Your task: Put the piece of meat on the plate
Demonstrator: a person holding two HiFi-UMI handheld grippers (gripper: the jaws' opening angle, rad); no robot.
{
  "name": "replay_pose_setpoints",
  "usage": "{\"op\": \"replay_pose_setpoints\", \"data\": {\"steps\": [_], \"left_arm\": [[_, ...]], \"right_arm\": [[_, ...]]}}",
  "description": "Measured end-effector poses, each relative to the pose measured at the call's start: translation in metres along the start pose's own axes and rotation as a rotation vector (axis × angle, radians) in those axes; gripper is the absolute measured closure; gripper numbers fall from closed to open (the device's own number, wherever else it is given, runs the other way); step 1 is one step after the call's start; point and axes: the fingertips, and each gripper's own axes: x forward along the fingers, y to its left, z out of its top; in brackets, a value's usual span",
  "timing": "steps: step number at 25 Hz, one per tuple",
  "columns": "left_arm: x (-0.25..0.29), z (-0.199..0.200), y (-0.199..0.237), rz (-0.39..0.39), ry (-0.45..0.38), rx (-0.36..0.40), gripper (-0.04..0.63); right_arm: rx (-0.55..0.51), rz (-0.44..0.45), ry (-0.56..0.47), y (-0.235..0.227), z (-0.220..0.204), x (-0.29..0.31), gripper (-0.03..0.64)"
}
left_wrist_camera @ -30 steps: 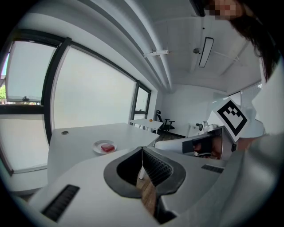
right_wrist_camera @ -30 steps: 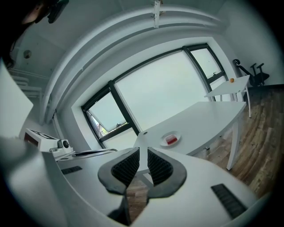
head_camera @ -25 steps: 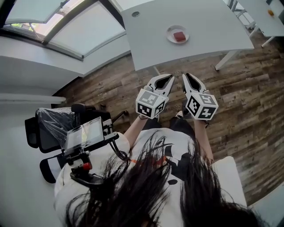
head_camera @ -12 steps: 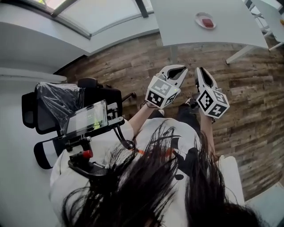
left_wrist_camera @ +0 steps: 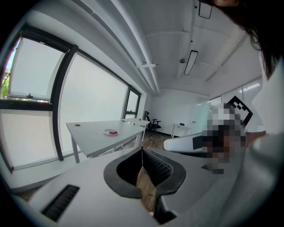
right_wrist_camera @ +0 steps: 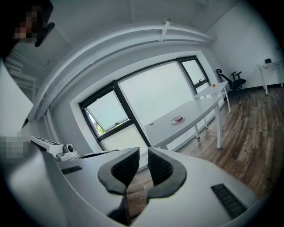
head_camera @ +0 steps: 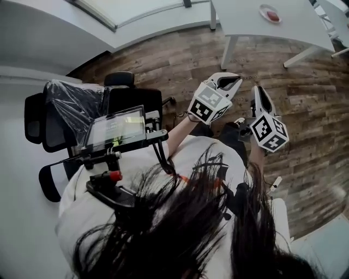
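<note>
A red piece of meat [head_camera: 273,16] lies on a small white plate [head_camera: 269,11] on the white table [head_camera: 245,24] at the top right of the head view, far from both grippers. The plate [left_wrist_camera: 111,132] shows small in the left gripper view, and the plate [right_wrist_camera: 177,119] small again in the right gripper view. My left gripper [head_camera: 233,79] and right gripper [head_camera: 257,91] hang side by side over the wood floor, pointing toward the table. In their own views the left gripper [left_wrist_camera: 142,150] and right gripper [right_wrist_camera: 143,153] are both shut and hold nothing.
A black office chair [head_camera: 71,117] wrapped in plastic stands at the left, close to the person. A camera rig with a screen [head_camera: 115,129] hangs by the person's shoulder. A table leg [head_camera: 228,50] stands ahead, and a second white table [head_camera: 339,10] sits at the far right.
The table with the plate has slid toward the top right and shrunk as the person backs away. Both grippers moved back with the person, still shut and empty. The chair is nearer.
</note>
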Motion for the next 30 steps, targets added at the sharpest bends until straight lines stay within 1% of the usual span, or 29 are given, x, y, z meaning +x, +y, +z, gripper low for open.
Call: {"op": "replay_pose_setpoints", "data": {"steps": [4, 8, 10, 12, 15, 17, 24, 30], "left_arm": [[-0.017, -0.006, -0.042, -0.019, -0.012, 0.023, 0.589], [-0.015, -0.002, -0.039, -0.021, -0.009, 0.017, 0.59], [-0.018, -0.001, -0.045, -0.013, -0.015, 0.015, 0.589], [-0.031, -0.007, -0.075, 0.0, -0.029, 0.025, 0.589], [-0.059, -0.025, -0.136, 0.034, -0.045, 0.047, 0.589], [-0.07, -0.035, -0.157, 0.05, -0.039, 0.046, 0.589], [-0.071, -0.05, -0.159, 0.063, -0.005, -0.005, 0.589], [-0.071, -0.055, -0.164, 0.053, 0.007, -0.016, 0.589]], "right_arm": [[-0.008, -0.005, -0.028, -0.002, -0.006, -0.042, 0.554], [0.0, -0.002, -0.016, 0.001, -0.004, -0.035, 0.554], [0.002, 0.009, -0.016, 0.002, -0.006, -0.041, 0.554], [-0.006, 0.028, -0.024, 0.001, -0.016, -0.071, 0.555], [-0.023, 0.065, -0.035, 0.0, -0.038, -0.134, 0.554], [-0.028, 0.077, -0.028, -0.001, -0.048, -0.156, 0.554], [-0.034, 0.082, 0.016, -0.002, -0.053, -0.153, 0.554], [-0.039, 0.083, 0.036, -0.001, -0.058, -0.157, 0.554]]}}
